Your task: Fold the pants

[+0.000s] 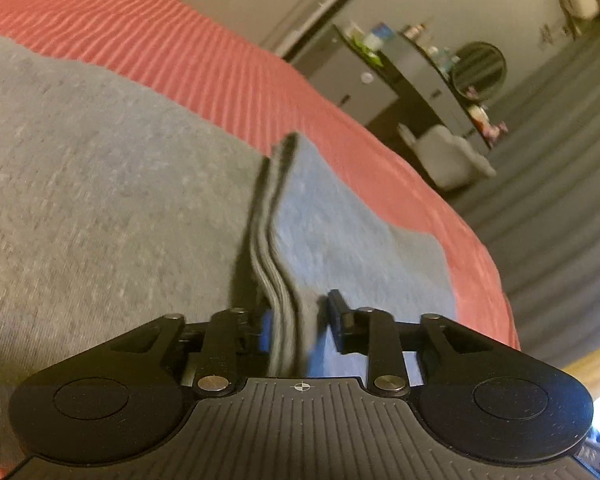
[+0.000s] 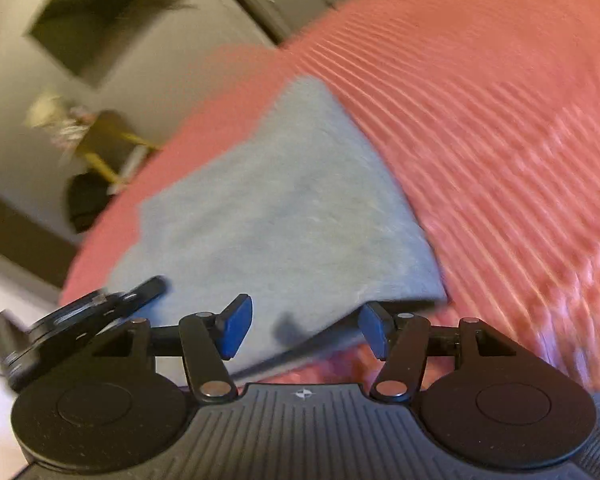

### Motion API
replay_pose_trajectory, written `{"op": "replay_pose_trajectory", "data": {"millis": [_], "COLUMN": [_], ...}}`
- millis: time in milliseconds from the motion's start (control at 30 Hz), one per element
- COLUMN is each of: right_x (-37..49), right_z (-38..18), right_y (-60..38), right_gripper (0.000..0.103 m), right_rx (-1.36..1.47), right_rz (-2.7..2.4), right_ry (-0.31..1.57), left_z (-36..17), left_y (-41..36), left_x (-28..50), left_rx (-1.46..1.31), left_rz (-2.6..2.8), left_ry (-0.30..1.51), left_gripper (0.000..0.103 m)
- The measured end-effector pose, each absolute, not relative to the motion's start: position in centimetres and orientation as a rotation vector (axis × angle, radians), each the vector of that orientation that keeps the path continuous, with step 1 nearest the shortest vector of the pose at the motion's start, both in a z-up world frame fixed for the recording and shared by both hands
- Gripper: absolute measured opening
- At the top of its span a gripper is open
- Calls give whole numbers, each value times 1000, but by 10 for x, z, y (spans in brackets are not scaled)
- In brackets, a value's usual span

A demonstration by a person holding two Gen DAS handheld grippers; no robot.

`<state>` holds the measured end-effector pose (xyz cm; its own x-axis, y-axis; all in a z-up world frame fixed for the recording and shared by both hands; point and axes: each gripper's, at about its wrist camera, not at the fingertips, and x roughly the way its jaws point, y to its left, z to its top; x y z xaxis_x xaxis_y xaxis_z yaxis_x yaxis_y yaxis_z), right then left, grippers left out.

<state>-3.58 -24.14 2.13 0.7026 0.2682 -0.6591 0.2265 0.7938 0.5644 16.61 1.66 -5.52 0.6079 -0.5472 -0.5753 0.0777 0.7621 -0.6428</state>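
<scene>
The grey pants (image 1: 100, 184) are lying on the red ribbed bed cover (image 1: 148, 36), partly folded, with a stacked edge of several layers (image 1: 278, 280) standing up between the pads of the left claw (image 1: 300, 326). Those pads are sitting narrowly around the layers, the right pad slightly off the cloth, so the hold is looking loose; if the person is lifting now, the inner layers may be slipping out and the fold may be falling open. The right claw (image 2: 306, 330) is gaping wide around a lifted corner of the pants (image 2: 284, 208), gripping nothing, so that corner could be flopping back. Both claws are hovering low, pointing nearly flat along the bed, with the left one visible beside the right.
</scene>
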Motion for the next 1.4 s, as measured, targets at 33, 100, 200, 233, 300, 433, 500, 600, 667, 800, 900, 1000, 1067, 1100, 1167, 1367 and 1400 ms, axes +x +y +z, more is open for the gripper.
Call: {"op": "replay_pose_trajectory", "data": {"millis": [33,100,200,233,300,433,500,600,667,800,900,1000,1067,1100,1167,1367,1400], "right_x": [-34,-25,-14,-14,-15,-26,-33,-26,-14,-3,-5,-8,-7,-7,-12,-12,-13], "right_z": [25,25,23,23,26,38,42,36,20,-22,-18,-24,-30,-31,-31,-28,-28], "right_y": [-240,-235,-234,-236,-239,-246,-253,-254,-248,-234,-235,-245,-252,-252,-253,-257,-258], "right_gripper": [59,53,47,47,48,50,53,53,50,22,23,23,23,23,23,24,25], "right_rx": [641,584,605,644,698,770,803,773,697,588,599,672,705,710,708,731,737], "right_rz": [29,5,22,64,166,328,320,209,109,-20,-19,-21,-23,-21,-18,3,9], "right_ry": [786,775,820,820,822,766,705,698,776,974,946,928,913,897,872,835,826], "left_z": [-57,-62,-66,-66,-67,-64,-63,-64,-61,-55,-54,-53,-54,-54,-55,-68,-70], "left_y": [19,23,20,21,19,22,22,23,20,16,20,22,23,24,25,22,20], "left_x": [168,173,170,169,169,167,167,167,166,162,165,169,173,175,180,206,208], "left_rx": [-632,-651,-652,-657,-661,-669,-676,-669,-638,-575,-599,-607,-605,-612,-644,-706,-706], "left_rz": [-392,-397,-390,-393,-394,-396,-384,-386,-401,-415,-430,-404,-399,-406,-436,-453,-454], "left_ry": [852,861,876,877,879,848,843,857,842,794,780,783,783,782,778,830,834], "left_gripper": [32,33,37,37,37,37,37,37,35,21,30,81,80,80,80,74,63]}}
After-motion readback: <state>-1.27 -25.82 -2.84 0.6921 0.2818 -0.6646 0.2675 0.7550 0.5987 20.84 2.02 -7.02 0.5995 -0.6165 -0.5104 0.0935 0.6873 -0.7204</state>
